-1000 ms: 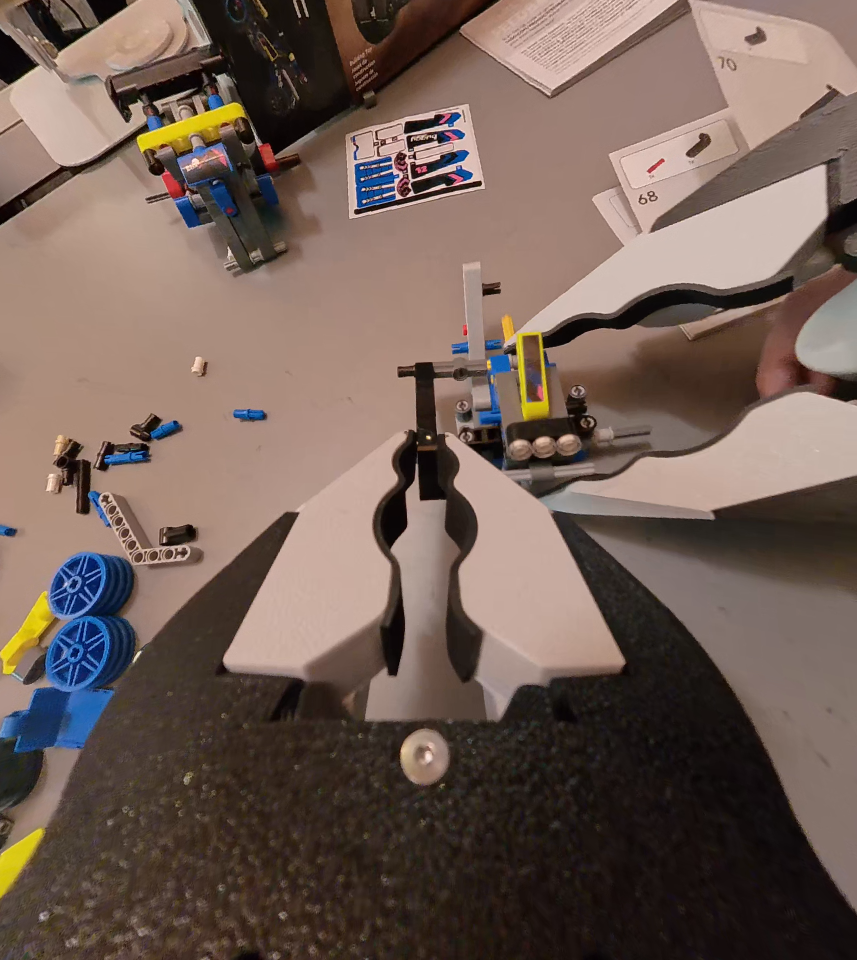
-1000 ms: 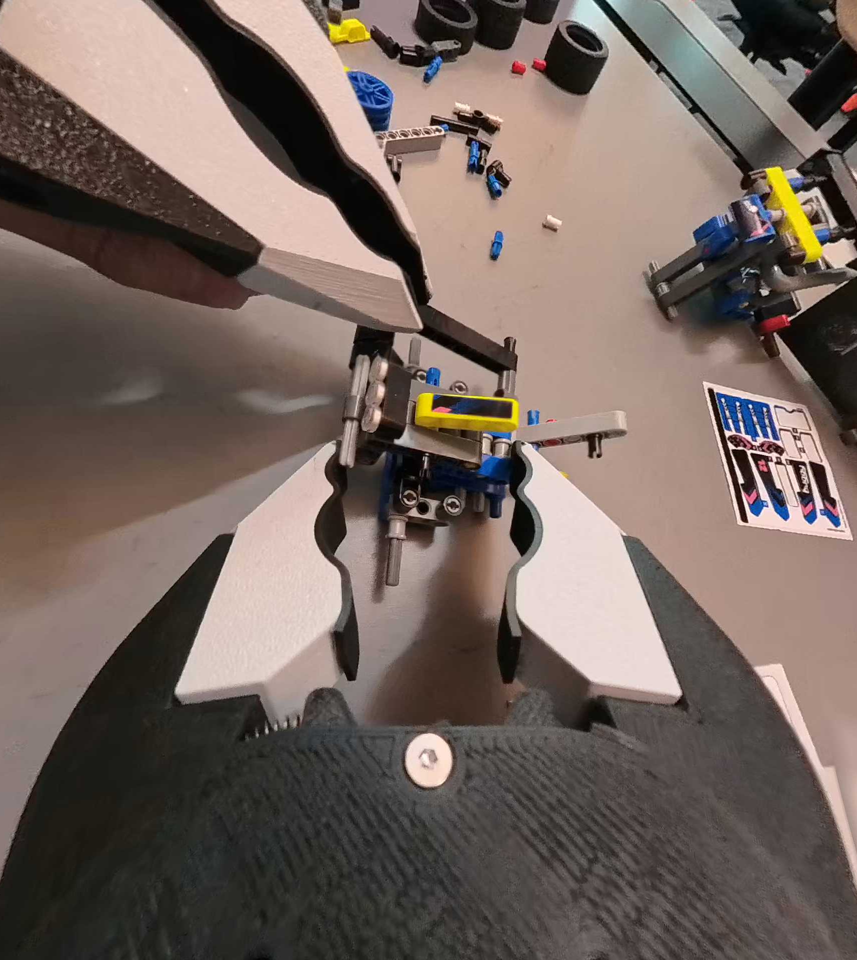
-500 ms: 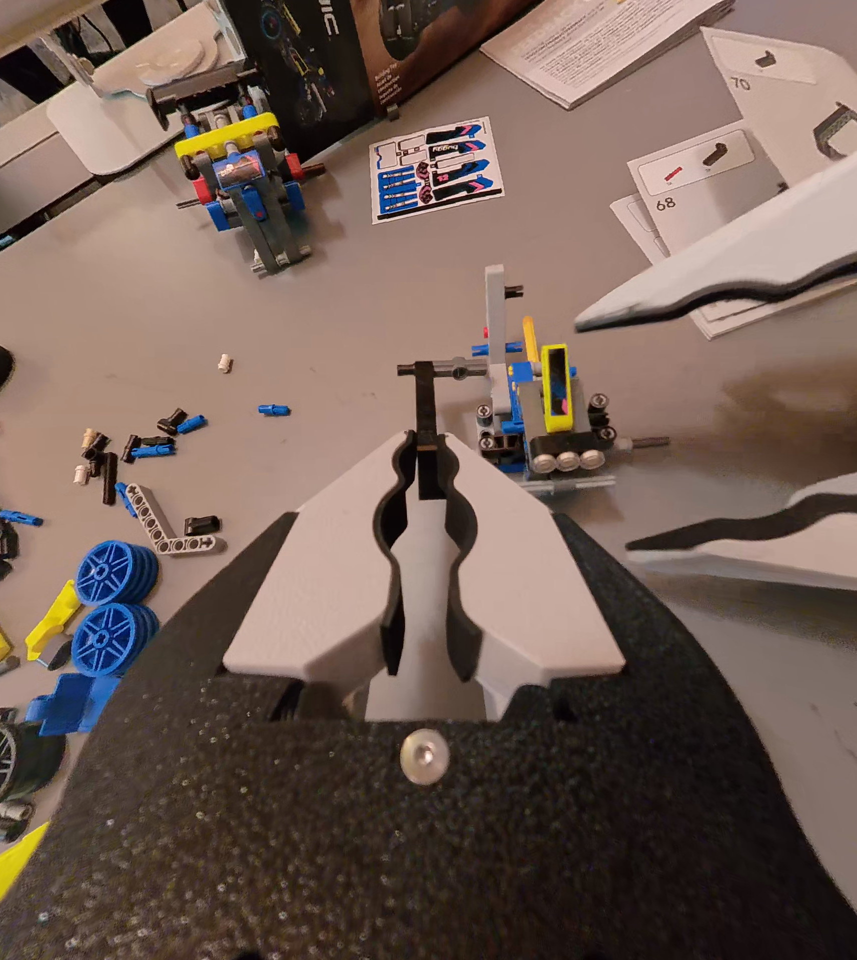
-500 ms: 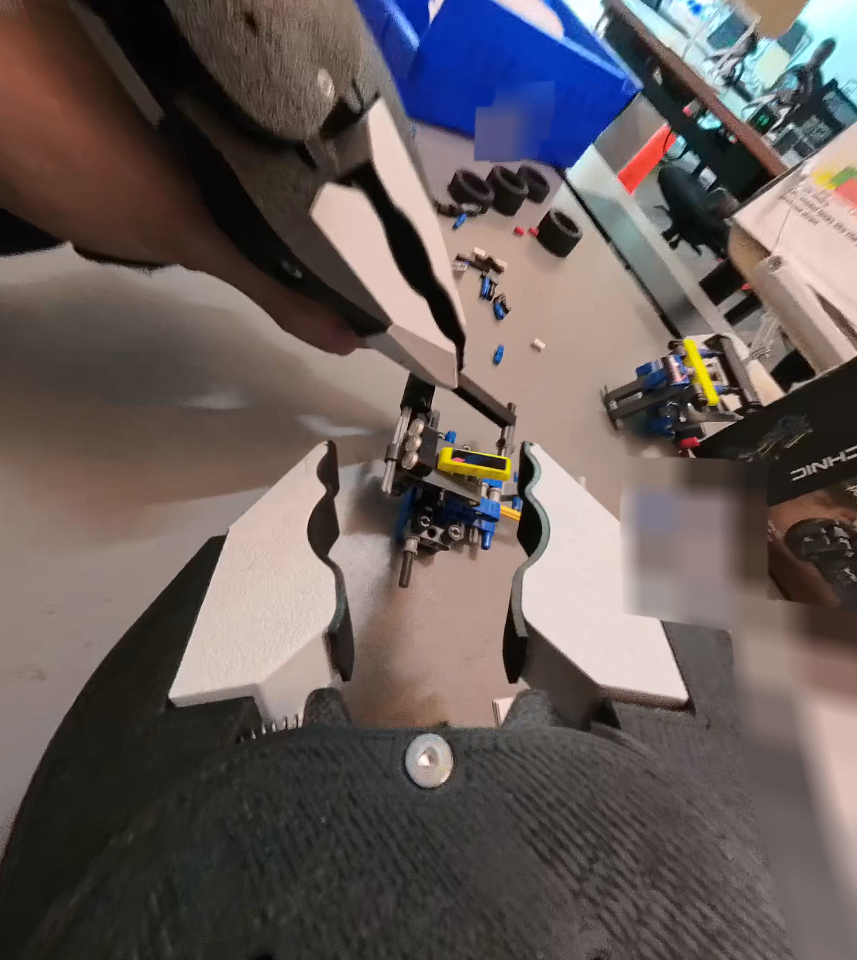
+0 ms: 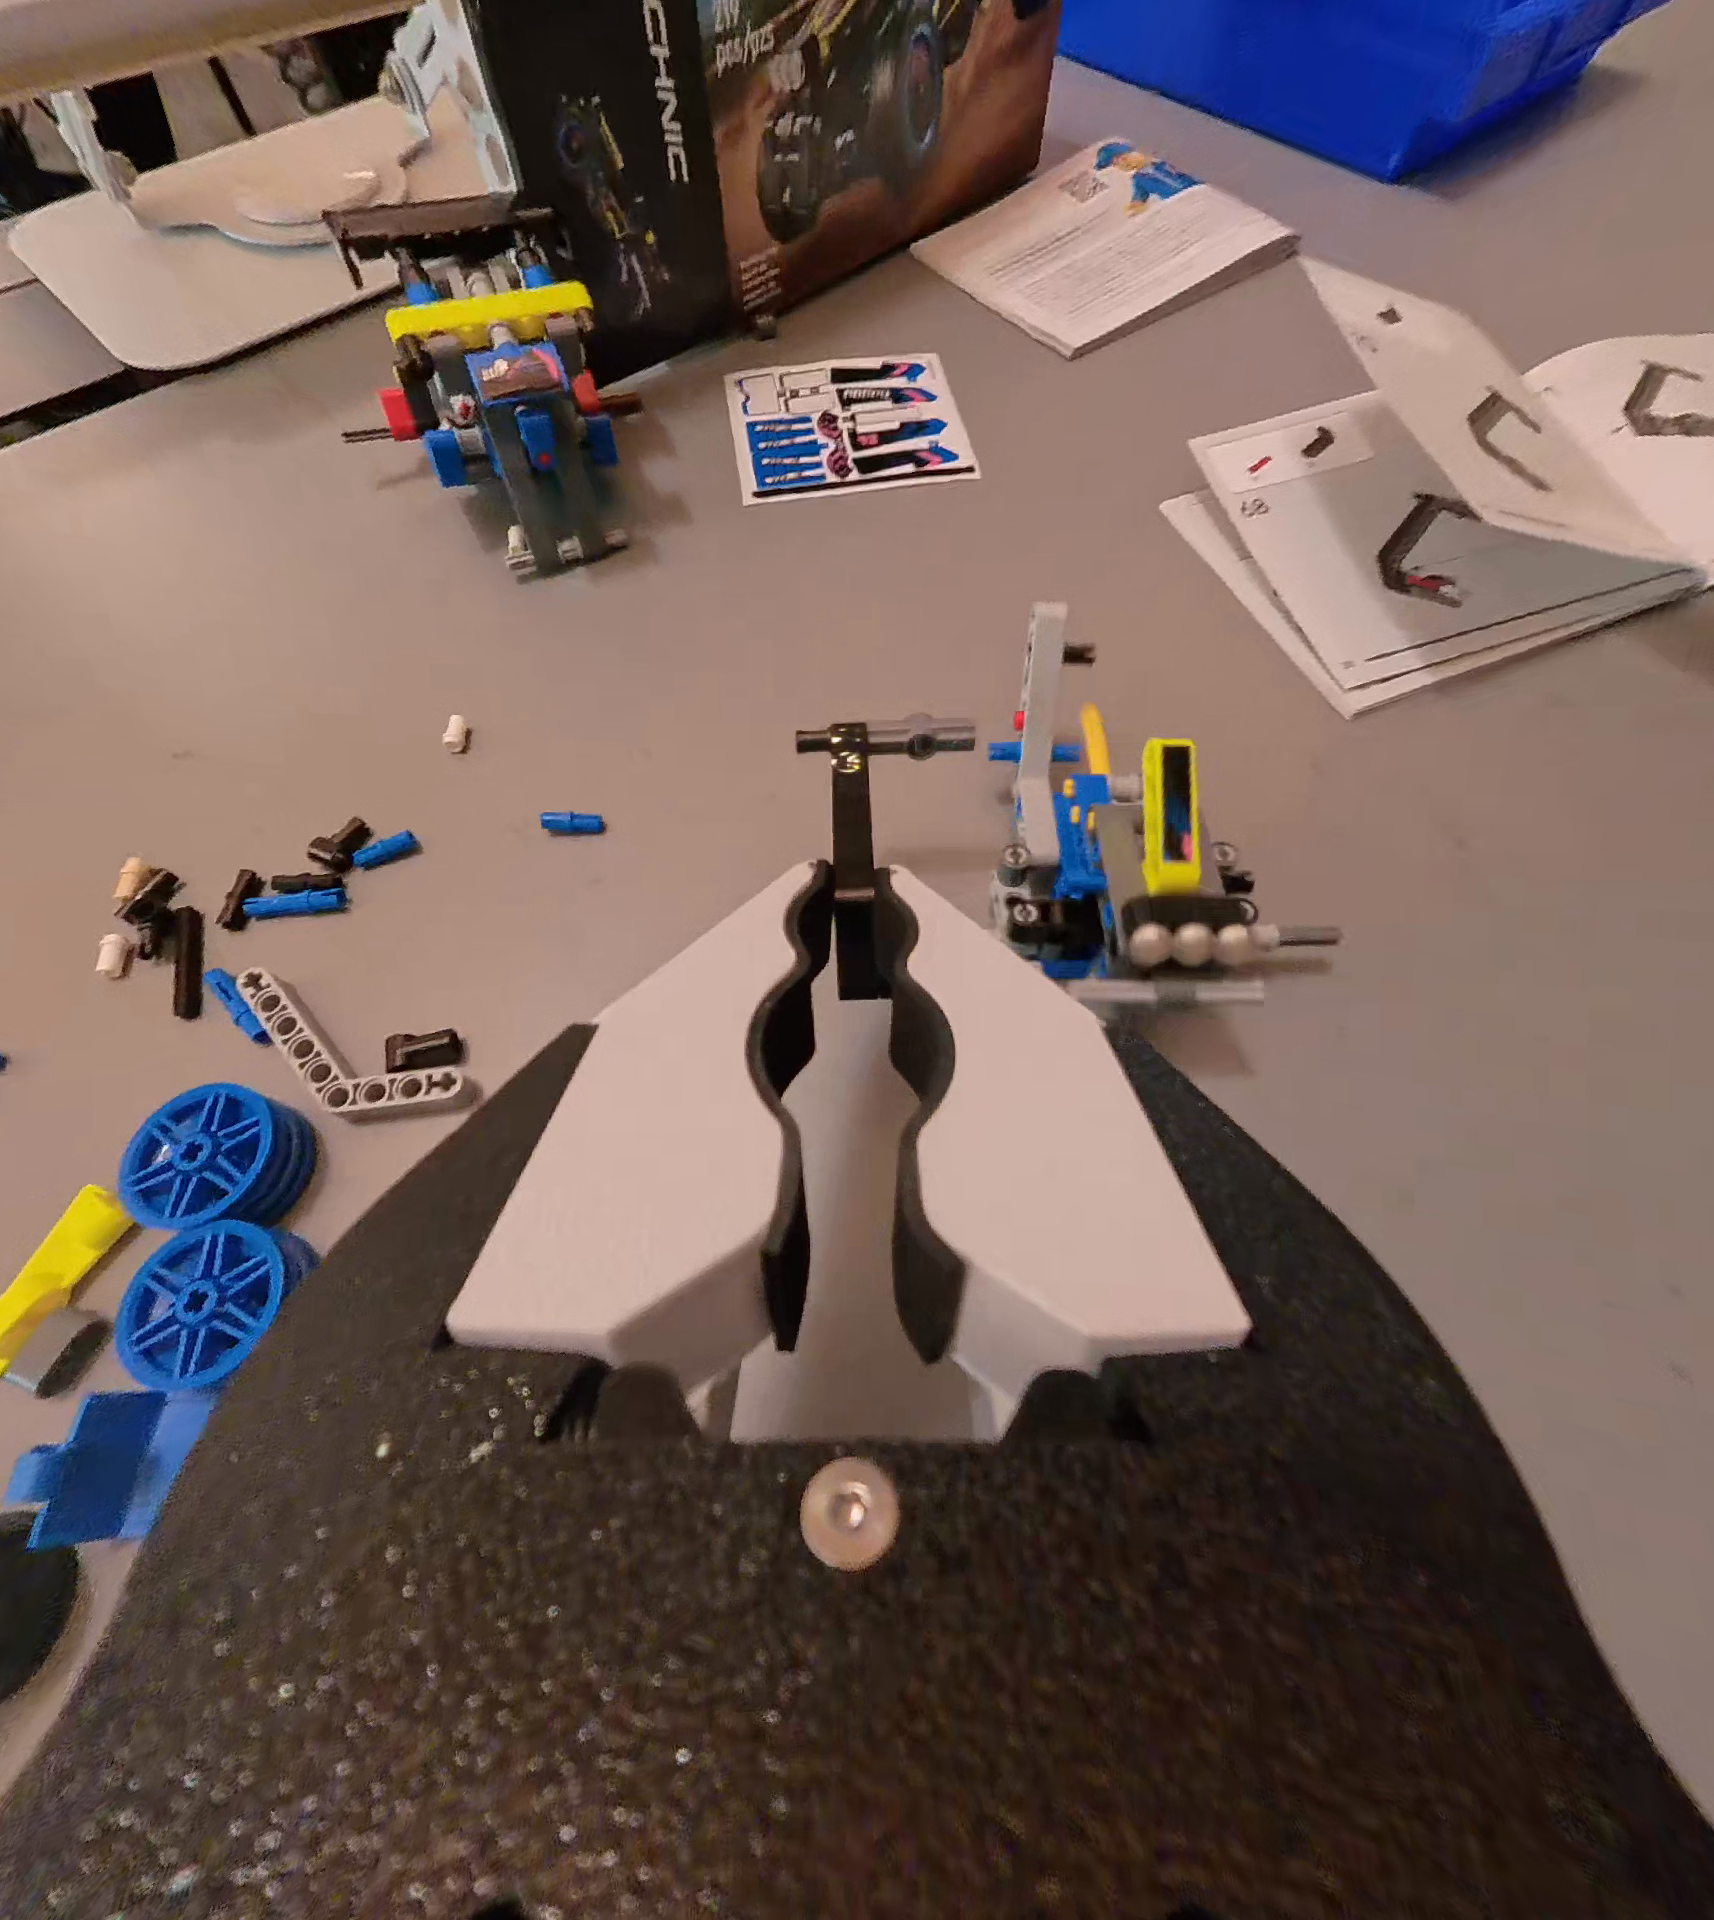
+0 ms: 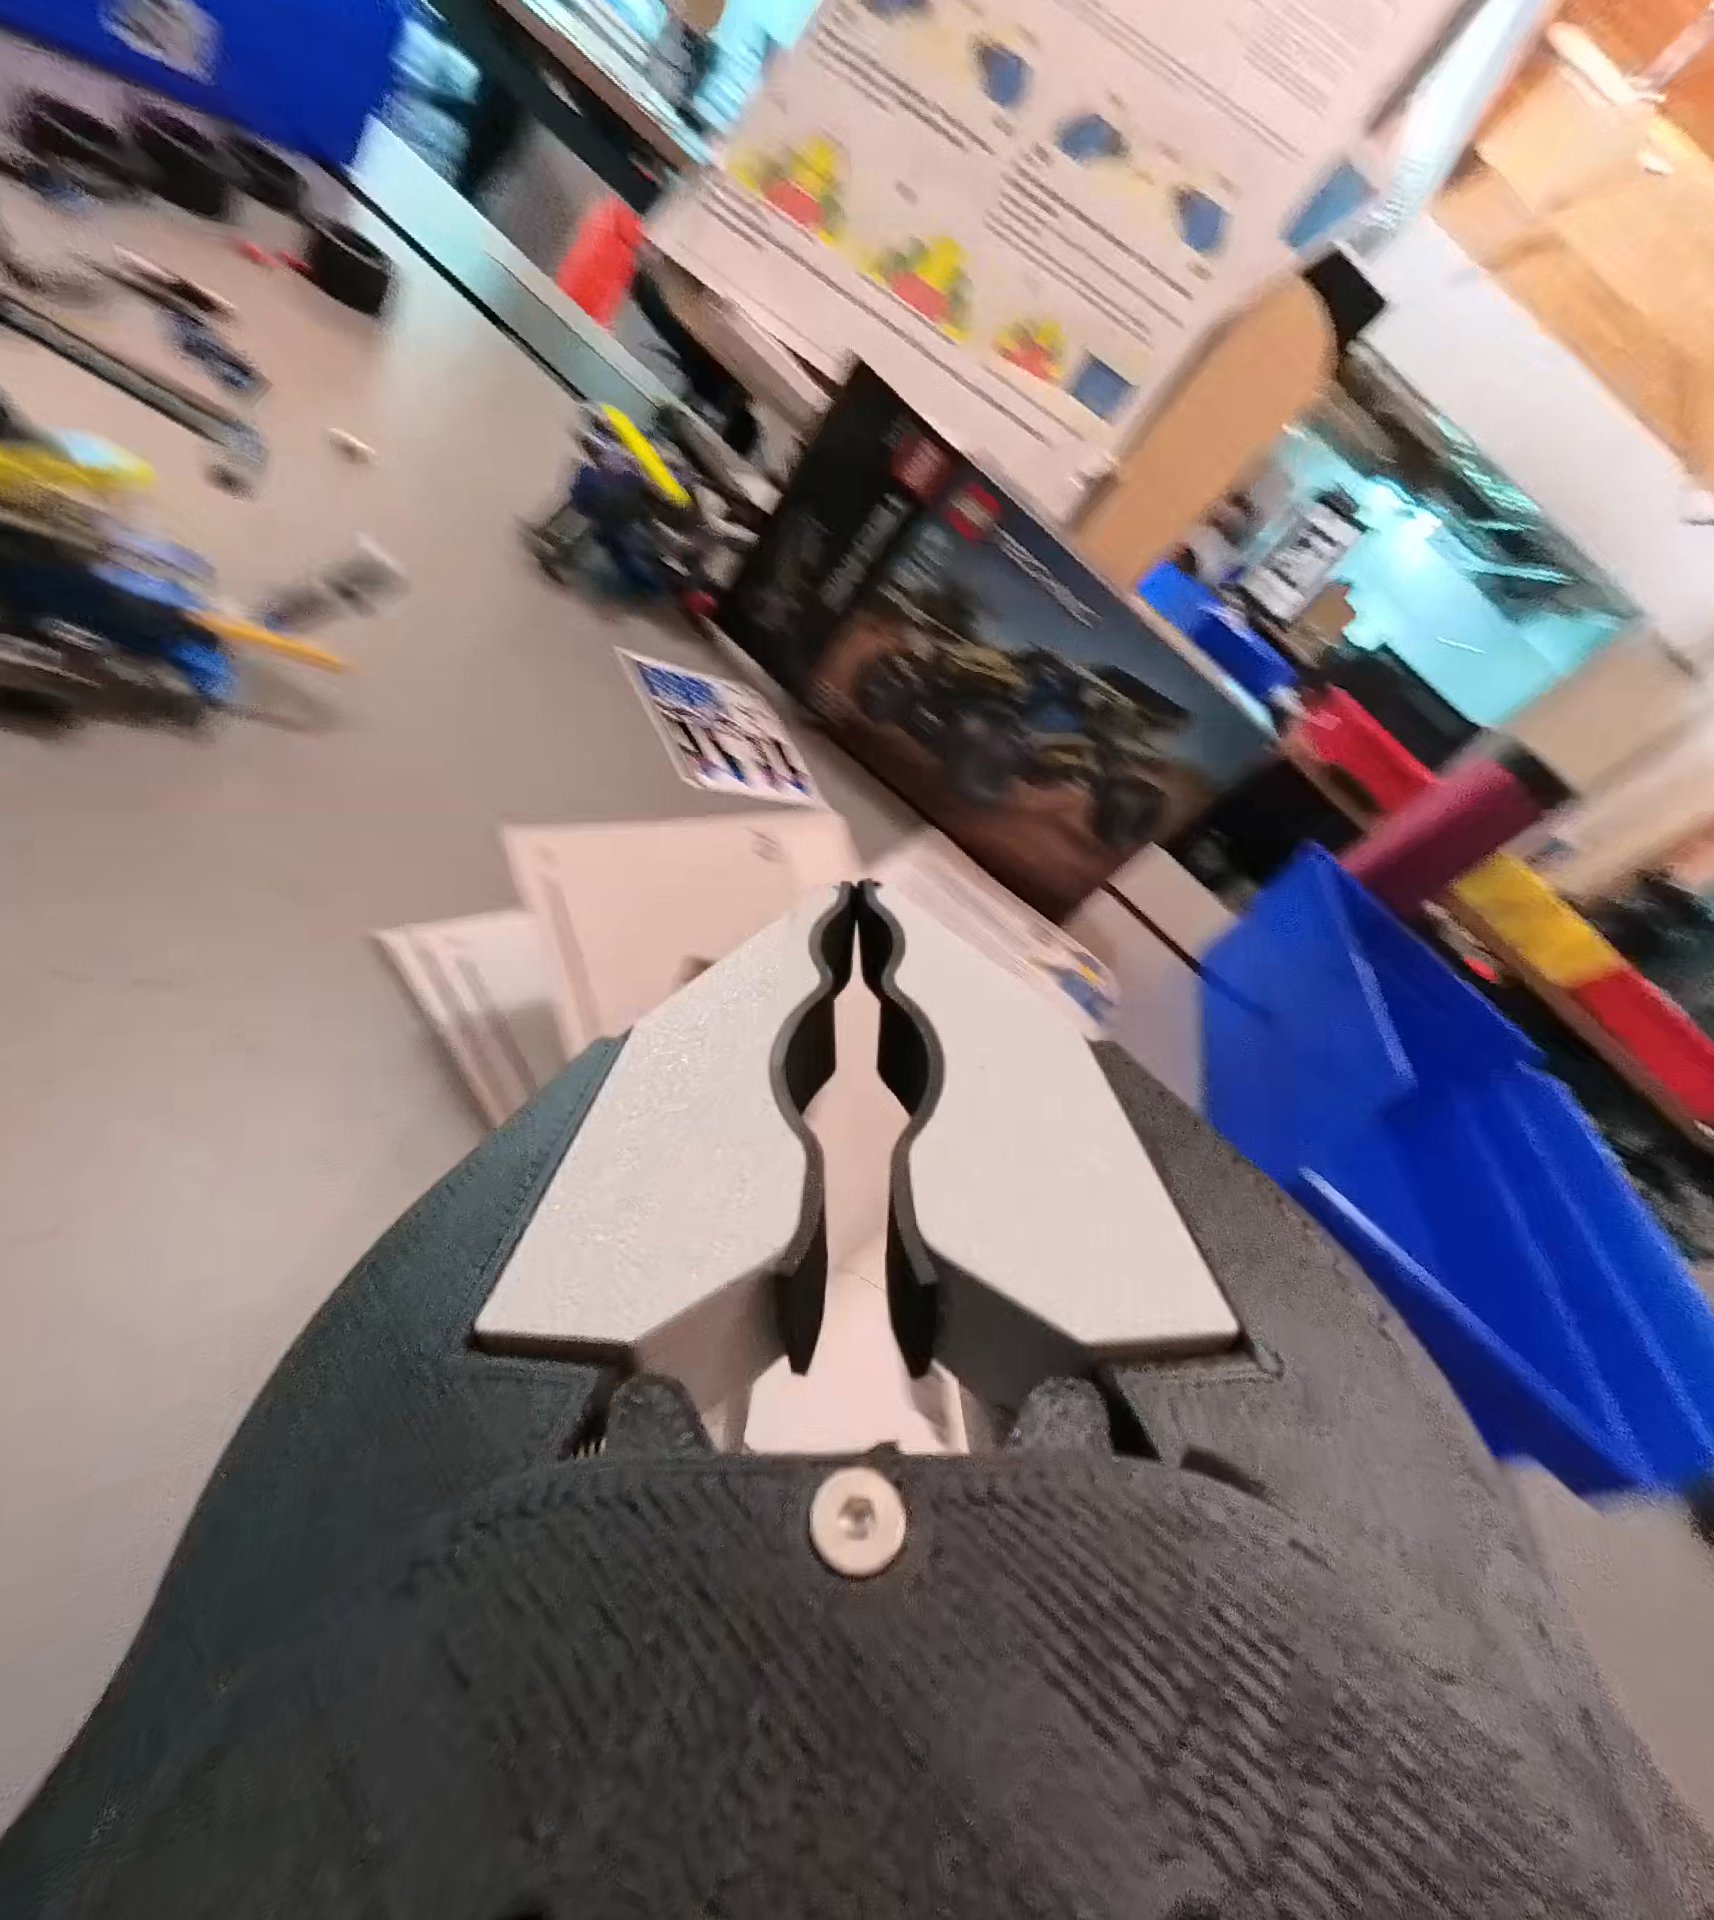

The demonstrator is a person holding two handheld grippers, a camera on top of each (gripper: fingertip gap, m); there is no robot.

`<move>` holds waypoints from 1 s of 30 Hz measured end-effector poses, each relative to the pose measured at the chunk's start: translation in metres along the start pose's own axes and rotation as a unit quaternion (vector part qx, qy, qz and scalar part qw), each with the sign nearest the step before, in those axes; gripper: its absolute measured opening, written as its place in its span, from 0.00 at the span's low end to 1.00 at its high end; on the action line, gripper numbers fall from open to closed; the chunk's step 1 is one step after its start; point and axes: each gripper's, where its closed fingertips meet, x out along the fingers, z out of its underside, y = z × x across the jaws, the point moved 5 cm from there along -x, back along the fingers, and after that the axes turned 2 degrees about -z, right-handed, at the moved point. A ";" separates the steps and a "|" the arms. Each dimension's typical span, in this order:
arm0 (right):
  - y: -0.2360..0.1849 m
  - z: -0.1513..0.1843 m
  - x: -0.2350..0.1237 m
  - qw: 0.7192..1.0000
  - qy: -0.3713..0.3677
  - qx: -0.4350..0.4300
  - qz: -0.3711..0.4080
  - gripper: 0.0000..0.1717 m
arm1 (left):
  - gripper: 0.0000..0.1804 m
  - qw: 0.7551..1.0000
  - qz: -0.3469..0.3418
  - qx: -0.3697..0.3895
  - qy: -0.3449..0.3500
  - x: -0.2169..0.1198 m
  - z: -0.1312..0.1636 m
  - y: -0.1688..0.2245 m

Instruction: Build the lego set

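Centrally, the left gripper [image 5: 853,894] jaws are clamping a black beam [image 5: 853,831] above the grey bench [image 5: 624,644]; the right gripper [image 6: 858,902] jaws are pressing together, bare, near white booklets [image 6: 624,914].

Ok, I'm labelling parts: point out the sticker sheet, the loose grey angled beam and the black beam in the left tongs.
sticker sheet [image 5: 853,429], left wrist view, sheet's middle.
grey angled beam [image 5: 339,1055], left wrist view, near its bend.
black beam [image 5: 851,821], left wrist view, exposed shaft.

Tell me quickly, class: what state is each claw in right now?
Left claw: closed on a black beam with a grey cross-axle at its far end.
Right claw: closed, tips meeting, nothing held.
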 end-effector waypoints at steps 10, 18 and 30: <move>-0.007 0.055 0.023 0.983 -0.128 -0.116 0.064 0.00 | 0.02 0.997 -0.061 0.019 -0.049 -0.012 -0.009 0.000; -0.007 0.049 0.025 0.989 -0.097 -0.099 0.054 0.00 | 0.02 0.986 -0.139 0.039 -0.081 -0.039 -0.049 0.006; -0.014 0.039 0.000 0.988 -0.050 -0.132 0.067 0.00 | 0.02 0.991 -0.073 0.089 -0.064 -0.035 -0.079 0.041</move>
